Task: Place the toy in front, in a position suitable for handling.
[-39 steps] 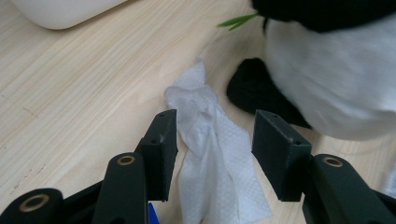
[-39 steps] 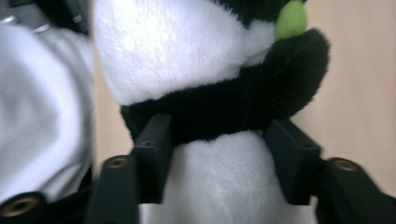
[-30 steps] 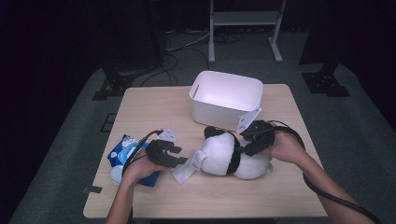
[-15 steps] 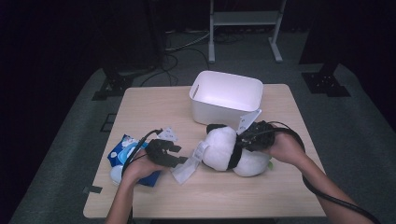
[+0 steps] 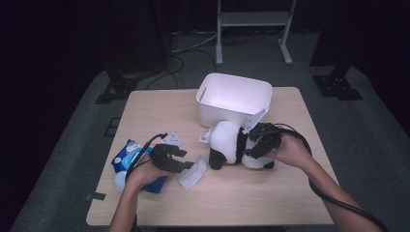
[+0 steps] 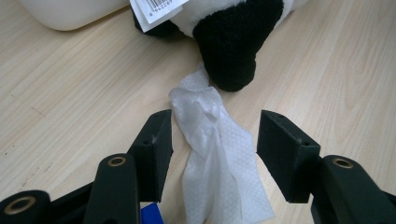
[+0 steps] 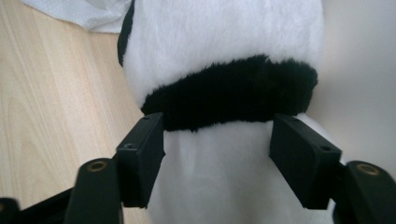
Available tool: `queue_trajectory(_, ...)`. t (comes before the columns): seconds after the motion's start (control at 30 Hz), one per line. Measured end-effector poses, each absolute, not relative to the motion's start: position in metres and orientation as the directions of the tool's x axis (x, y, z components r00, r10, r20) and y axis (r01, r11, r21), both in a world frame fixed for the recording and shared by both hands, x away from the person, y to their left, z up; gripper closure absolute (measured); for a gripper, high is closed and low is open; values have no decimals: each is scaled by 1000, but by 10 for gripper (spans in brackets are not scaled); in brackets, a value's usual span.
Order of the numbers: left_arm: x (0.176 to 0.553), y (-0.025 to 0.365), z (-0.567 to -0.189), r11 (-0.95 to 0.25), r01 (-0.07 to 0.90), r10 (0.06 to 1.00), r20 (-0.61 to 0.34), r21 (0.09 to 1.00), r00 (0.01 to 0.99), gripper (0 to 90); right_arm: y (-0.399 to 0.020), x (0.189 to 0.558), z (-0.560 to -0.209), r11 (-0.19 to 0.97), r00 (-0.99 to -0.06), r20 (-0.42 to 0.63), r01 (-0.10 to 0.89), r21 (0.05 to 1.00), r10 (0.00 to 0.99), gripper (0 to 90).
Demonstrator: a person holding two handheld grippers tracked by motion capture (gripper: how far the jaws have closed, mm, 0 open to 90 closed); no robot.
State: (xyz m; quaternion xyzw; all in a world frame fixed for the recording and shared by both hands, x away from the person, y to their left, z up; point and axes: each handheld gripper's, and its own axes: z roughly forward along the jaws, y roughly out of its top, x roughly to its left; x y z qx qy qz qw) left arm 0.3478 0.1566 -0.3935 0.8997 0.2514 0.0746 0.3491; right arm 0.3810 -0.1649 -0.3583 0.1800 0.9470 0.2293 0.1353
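While both our hands rest on the near half of the wooden table [image 5: 290, 203], we have the left gripper [image 5: 186, 162] at the near left, jaws about half open and straddling a crumpled white wipe [image 6: 212, 154] that lies flat on the wood; neither pad touches it, so nothing is gripped there. Under our left hand [image 5: 145, 171] sits a blue wipe pack [image 5: 126, 152], and a small wrapper [image 5: 172, 139] lies just beyond the gripper. To the right, at mid-table, the panda plush [image 5: 227, 142] lies on its side, one black paw [image 6: 233, 51] touching the far end of the wipe, its barcode tag [image 6: 156, 9] hanging on the left. Our right gripper [image 5: 254, 145] comes in from the right at the plush's black band [image 7: 233, 93]; its jaws have just been opening, and they now stand either side of the body with the plush between them, pads clear or barely brushing the fur, no squeeze visible. Farther back, the white bin [image 5: 234, 94] stands upright just behind the plush, a tag [image 5: 255, 120] leaning against its near wall.
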Motion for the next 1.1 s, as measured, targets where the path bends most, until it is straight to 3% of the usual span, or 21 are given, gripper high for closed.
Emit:
queue_trajectory(0.27, 348, 160, -392, -630, 396, 504, -36, 669, 863, 431, -152, 397, -363, 869, -910, -205, 248, 428, 361, 229)
queue_trajectory(0.47, 348, 160, -392, -626, 395, 505, -36, 672, 862, 407, -148, 411, -370, 874, -928, -141, 263, 408, 345, 183)
queue_trajectory(0.53, 348, 161, -391, -626, 395, 506, -36, 673, 862, 400, -145, 416, -374, 881, -938, -121, 253, 401, 325, 214)
queue_trajectory(0.7, 347, 163, -390, -620, 395, 511, -33, 677, 859, 391, -146, 411, -376, 883, -944, -138, 218, 416, 299, 422)
queue_trajectory(0.77, 347, 163, -390, -621, 396, 510, -34, 677, 859, 389, -148, 409, -374, 884, -949, -142, 201, 423, 283, 464)
queue_trajectory(1.1, 346, 165, -390, -614, 401, 516, -38, 680, 855, 378, -149, 387, -371, 884, -977, -87, 136, 447, 194, 482)
